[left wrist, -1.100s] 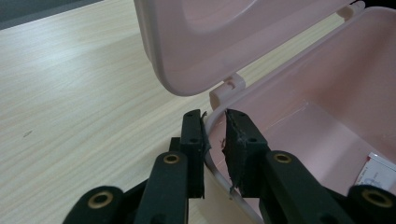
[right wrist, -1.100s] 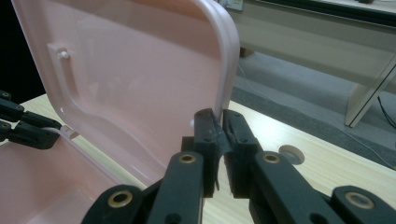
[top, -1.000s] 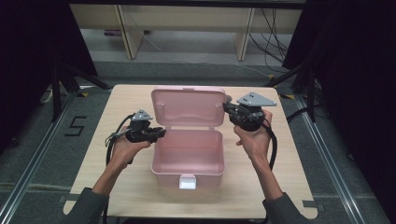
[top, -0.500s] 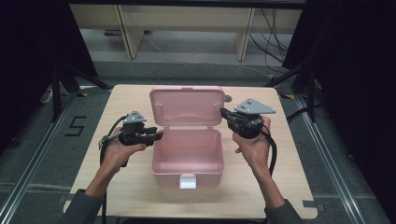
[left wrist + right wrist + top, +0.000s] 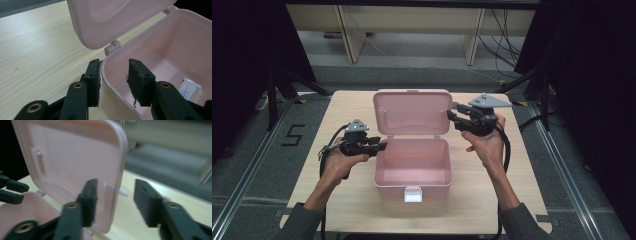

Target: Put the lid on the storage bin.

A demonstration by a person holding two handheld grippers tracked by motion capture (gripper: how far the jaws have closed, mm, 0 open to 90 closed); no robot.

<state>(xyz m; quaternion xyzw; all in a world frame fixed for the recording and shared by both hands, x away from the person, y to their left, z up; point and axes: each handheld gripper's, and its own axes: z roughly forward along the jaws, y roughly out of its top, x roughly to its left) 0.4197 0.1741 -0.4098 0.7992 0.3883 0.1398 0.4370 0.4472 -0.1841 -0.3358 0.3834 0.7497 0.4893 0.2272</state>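
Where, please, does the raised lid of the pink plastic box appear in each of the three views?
High view: the pink plastic lid stands upright at centre, behind the open pink box base.
Left gripper view: it hangs across the top centre, above the base.
Right gripper view: it covers the upper left.
Shared landmark: the light wooden table.

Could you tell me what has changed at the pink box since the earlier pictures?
The right gripper had been clamped on the lid edge; its jaws have just opened and now straddle that edge without pressing. The left gripper has also opened, with the box wall between its jaws, one pad beside the outer face and the other apart. The lid stays upright and the box keeps its place on the table.
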